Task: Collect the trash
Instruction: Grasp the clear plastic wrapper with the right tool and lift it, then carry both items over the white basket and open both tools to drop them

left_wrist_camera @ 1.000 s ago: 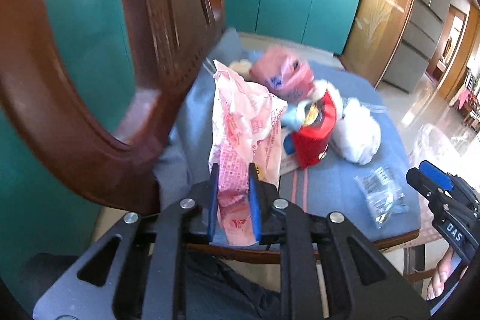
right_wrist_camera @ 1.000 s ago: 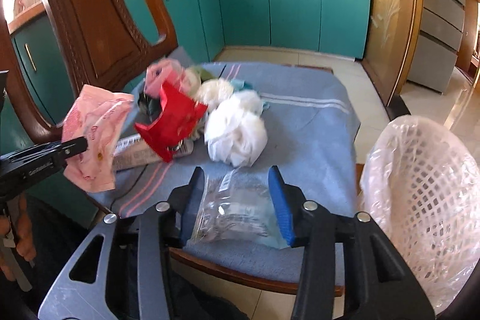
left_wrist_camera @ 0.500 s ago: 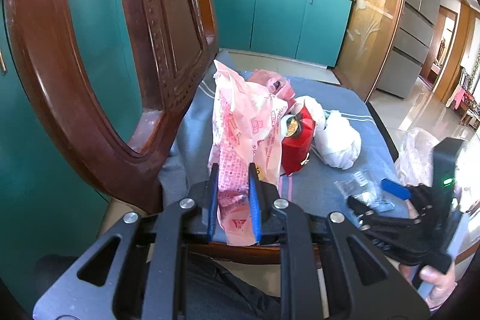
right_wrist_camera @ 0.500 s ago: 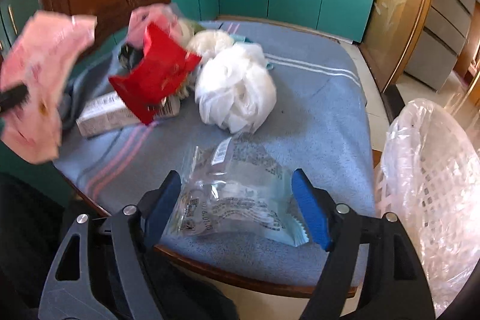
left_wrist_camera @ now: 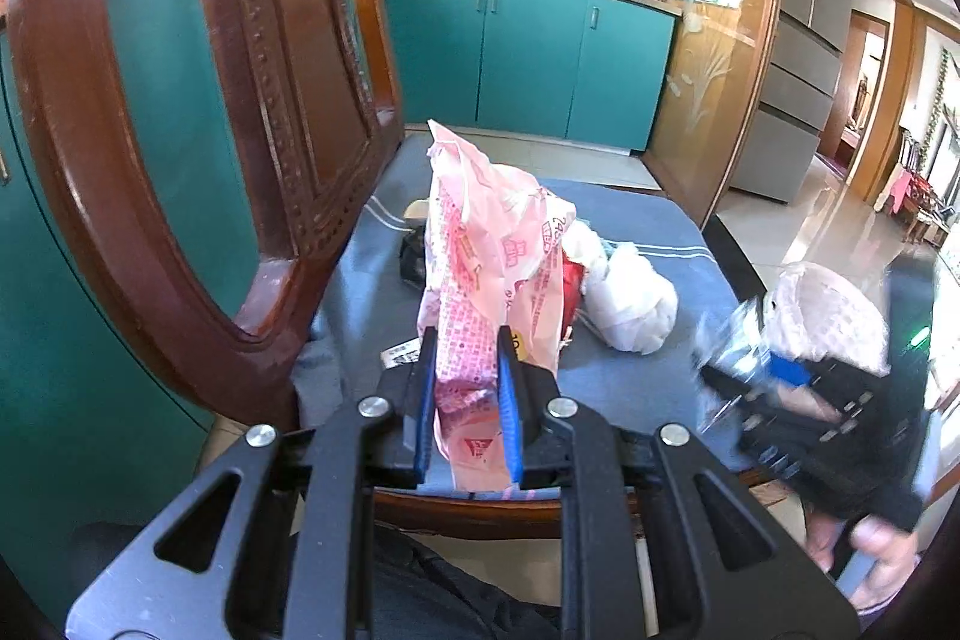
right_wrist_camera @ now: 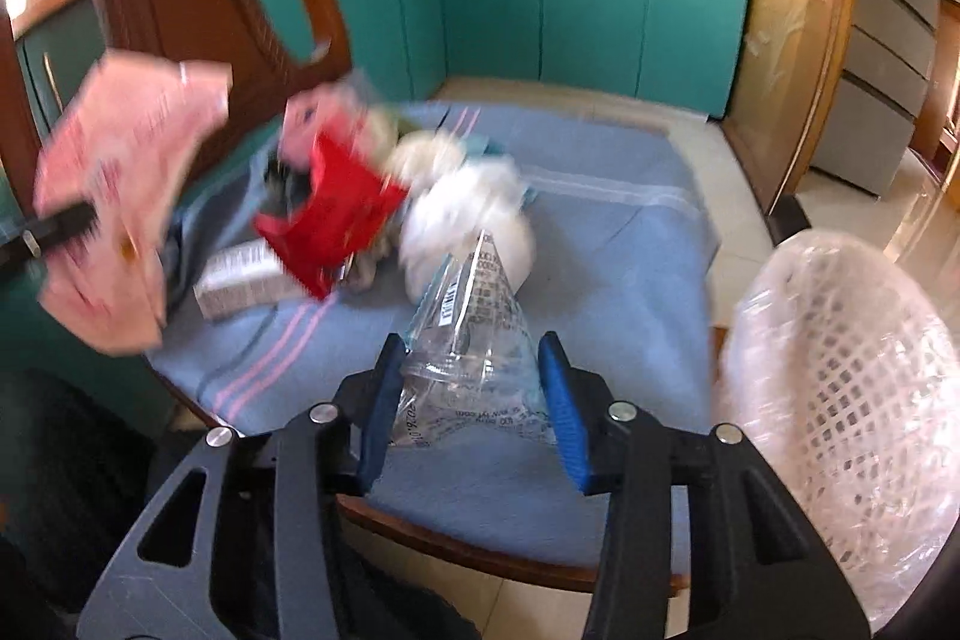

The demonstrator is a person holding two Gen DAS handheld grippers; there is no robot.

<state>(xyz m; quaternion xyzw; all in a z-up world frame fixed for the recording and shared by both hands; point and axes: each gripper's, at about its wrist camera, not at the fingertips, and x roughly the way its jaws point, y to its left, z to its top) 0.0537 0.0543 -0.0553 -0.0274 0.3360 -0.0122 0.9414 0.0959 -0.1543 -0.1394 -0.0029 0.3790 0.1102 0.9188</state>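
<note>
My left gripper (left_wrist_camera: 467,403) is shut on a pink printed plastic bag (left_wrist_camera: 492,256) and holds it up over the chair's near left side; the bag also shows blurred in the right wrist view (right_wrist_camera: 120,196). My right gripper (right_wrist_camera: 471,400) is shut on a clear plastic wrapper (right_wrist_camera: 474,334), lifted off the blue cloth (right_wrist_camera: 600,232) near the chair's front edge. It shows blurred in the left wrist view (left_wrist_camera: 774,376). More trash lies on the cloth: a red packet (right_wrist_camera: 330,220), a white crumpled bag (right_wrist_camera: 480,220), a small carton (right_wrist_camera: 240,274) and a pink bag (right_wrist_camera: 306,124).
A white mesh bin lined with clear plastic (right_wrist_camera: 840,400) stands right of the chair, also in the left wrist view (left_wrist_camera: 828,316). The carved wooden chair back (left_wrist_camera: 180,160) rises on the left. Teal cabinets (right_wrist_camera: 570,16) and a wooden door frame (right_wrist_camera: 798,40) stand behind.
My right gripper has closed on the clear wrapper and lifted it off the cloth. My left gripper has kept the pink bag and risen a little.
</note>
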